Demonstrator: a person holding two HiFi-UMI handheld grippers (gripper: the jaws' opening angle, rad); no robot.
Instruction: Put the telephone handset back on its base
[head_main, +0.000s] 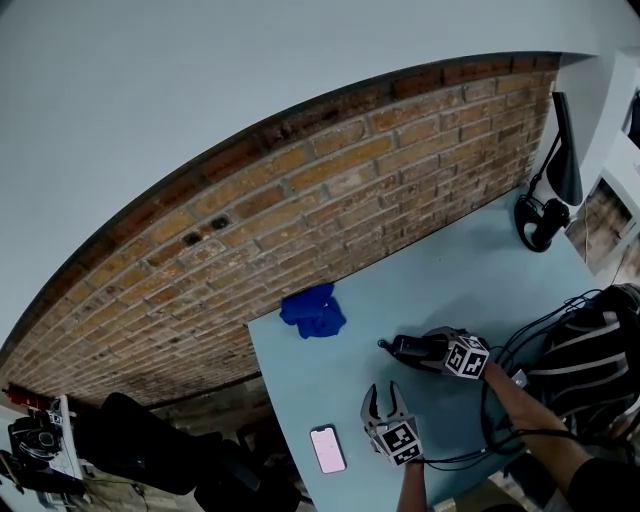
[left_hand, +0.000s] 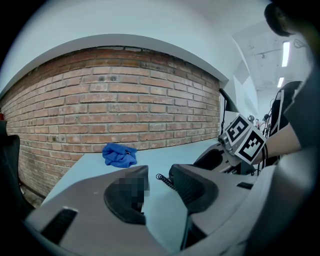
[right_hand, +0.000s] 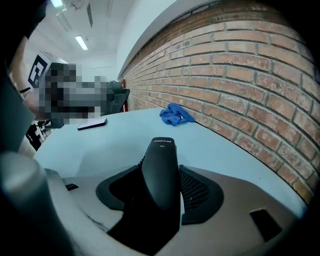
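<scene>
On the far left of my worktop, near its front edge, a smartphone lies flat, screen up. Just right of it my left tongs stand wide apart with nothing between them. Farther back, near the brick wall, a crumpled blue cloth lies. Right of the left tongs, my right tongs clamp the black telephone handset between both pads, its end pointing out over the worktop. Only the left gripper view shows a coiled cord beyond the open jaws. Only the head view shows the black desk lamp at the far right corner.
</scene>
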